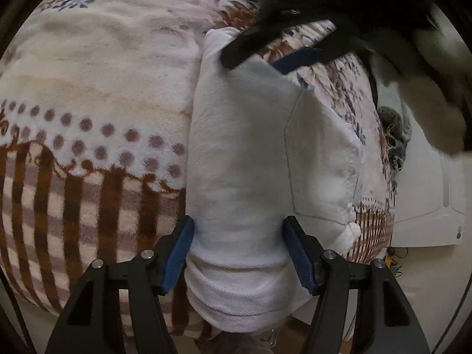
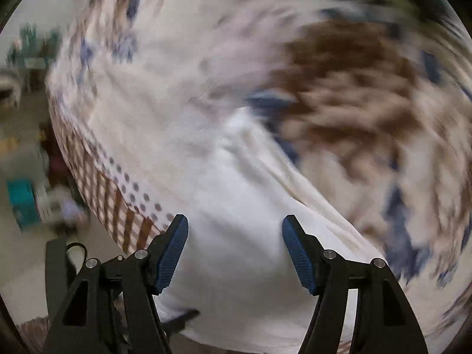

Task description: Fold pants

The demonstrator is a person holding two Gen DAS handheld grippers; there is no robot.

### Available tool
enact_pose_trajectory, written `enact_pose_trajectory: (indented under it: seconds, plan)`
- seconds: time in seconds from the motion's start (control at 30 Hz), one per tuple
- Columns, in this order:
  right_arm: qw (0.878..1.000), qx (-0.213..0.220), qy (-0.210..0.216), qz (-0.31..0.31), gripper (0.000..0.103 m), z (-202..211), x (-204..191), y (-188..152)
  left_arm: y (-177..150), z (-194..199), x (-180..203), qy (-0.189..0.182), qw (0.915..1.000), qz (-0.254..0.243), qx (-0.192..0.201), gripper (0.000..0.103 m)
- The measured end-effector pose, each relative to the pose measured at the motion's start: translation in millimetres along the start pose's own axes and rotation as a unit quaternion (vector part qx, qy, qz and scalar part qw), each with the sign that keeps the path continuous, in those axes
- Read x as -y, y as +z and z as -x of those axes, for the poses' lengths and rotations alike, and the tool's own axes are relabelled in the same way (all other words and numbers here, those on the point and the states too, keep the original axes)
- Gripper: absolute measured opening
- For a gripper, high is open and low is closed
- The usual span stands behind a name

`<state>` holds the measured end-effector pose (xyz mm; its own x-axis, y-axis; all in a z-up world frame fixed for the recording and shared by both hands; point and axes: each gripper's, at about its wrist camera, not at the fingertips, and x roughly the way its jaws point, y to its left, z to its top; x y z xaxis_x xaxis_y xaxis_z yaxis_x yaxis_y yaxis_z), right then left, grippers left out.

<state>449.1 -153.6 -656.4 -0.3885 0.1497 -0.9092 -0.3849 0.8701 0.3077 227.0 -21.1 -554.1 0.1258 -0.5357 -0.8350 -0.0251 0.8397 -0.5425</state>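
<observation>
White pants (image 1: pixel 242 147) lie folded into a long strip on a patterned blanket, a back pocket facing up on the right side. My left gripper (image 1: pixel 238 221) hovers over the near end of the strip, jaws apart, the cloth showing between the blue pads without being pinched. My right gripper (image 1: pixel 253 62) is a dark blur over the far end of the pants, its fingers spread. The right wrist view is heavily motion-blurred: the right gripper (image 2: pixel 235 219) stands open above the white pants (image 2: pixel 236 191), nothing clamped in it.
The fleece blanket (image 1: pixel 88 88) with brown stripes, dots and flowers covers the bed. Past its right edge stand a white unit (image 1: pixel 427 191) and a dark bundle of cloth (image 1: pixel 395 135). A teal box (image 2: pixel 22 203) sits on the floor at left.
</observation>
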Motion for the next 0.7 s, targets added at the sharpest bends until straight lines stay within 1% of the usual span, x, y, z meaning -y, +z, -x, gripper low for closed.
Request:
enact_pose_trajectory:
  seconds: [0.03, 0.07, 0.1, 0.13, 0.17, 0.3, 0.4, 0.47, 0.5, 0.53, 0.57, 0.6, 0.63, 0.67, 0.7]
  plan:
    - [1.000, -0.018, -0.014, 0.001, 0.068, -9.3, -0.7, 0.7, -3.3, 0.2, -0.6, -0.002, 1.0000, -0.001, 0.001, 0.052]
    - [0.999, -0.031, -0.028, 0.006, 0.061, -17.2, -6.3, 8.0, -7.3, 2.9, -3.4, -0.002, 1.0000, -0.002, 0.003, 0.049]
    - [0.999, -0.032, -0.037, 0.009, 0.054, -19.4, -9.1, 8.9, -11.8, 4.6, -4.0, -0.002, 1.0000, -0.004, 0.004, 0.048]
    - [0.998, -0.033, -0.054, 0.008, 0.044, -21.1, -10.8, 10.9, -16.8, 7.3, -4.7, -0.002, 1.0000, -0.004, 0.006, 0.048]
    - [0.998, -0.031, -0.056, 0.003, 0.040, -21.6, -11.2, 14.5, -25.6, 11.5, -7.2, -0.005, 1.0000, 0.002, 0.007, 0.048]
    - [0.997, -0.025, -0.067, -0.012, 0.037, -22.7, -12.0, 24.8, -47.3, 15.3, -8.6, -0.009, 0.9996, 0.027, 0.007, 0.048]
    - [0.997, -0.023, -0.073, -0.016, 0.036, -25.4, -16.4, 36.3, -67.1, 12.3, -11.9, -0.028, 0.9973, 0.064, -0.024, 0.046]
    - [0.997, -0.020, -0.075, -0.021, 0.035, -27.8, -19.6, 41.3, -80.5, 10.8, -11.4, -0.027, 0.9959, 0.075, -0.043, 0.043]
    - [0.997, -0.021, -0.073, -0.020, 0.034, -28.6, -23.0, 49.0, -81.7, 11.4, -9.4, -0.027, 0.9951, 0.084, -0.043, 0.043]
    - [0.997, -0.020, -0.072, -0.020, 0.035, -28.0, -25.4, 53.1, -79.2, 19.9, -13.0, -0.027, 0.9936, 0.105, -0.031, 0.043]
    - [0.997, -0.020, -0.072, -0.013, 0.035, -25.2, -27.9, 52.0, -72.8, 30.2, -15.2, -0.032, 0.9923, 0.119, -0.011, 0.043]
    - [0.997, -0.020, -0.076, -0.002, 0.035, -21.7, -27.5, 46.0, -65.3, 39.5, -15.6, -0.033, 0.9916, 0.125, 0.010, 0.045]
    - [0.997, -0.020, -0.081, 0.007, 0.035, -17.5, -28.4, 42.3, -56.5, 47.4, -15.7, -0.036, 0.9908, 0.127, 0.031, 0.045]
    - [0.996, -0.019, -0.083, 0.011, 0.039, -14.6, -30.6, 39.6, -45.9, 51.4, -15.3, -0.044, 0.9902, 0.124, 0.046, 0.046]
    - [0.996, -0.022, -0.083, 0.017, 0.040, -13.7, -32.5, 40.4, -34.5, 48.6, -15.3, -0.051, 0.9902, 0.121, 0.047, 0.046]
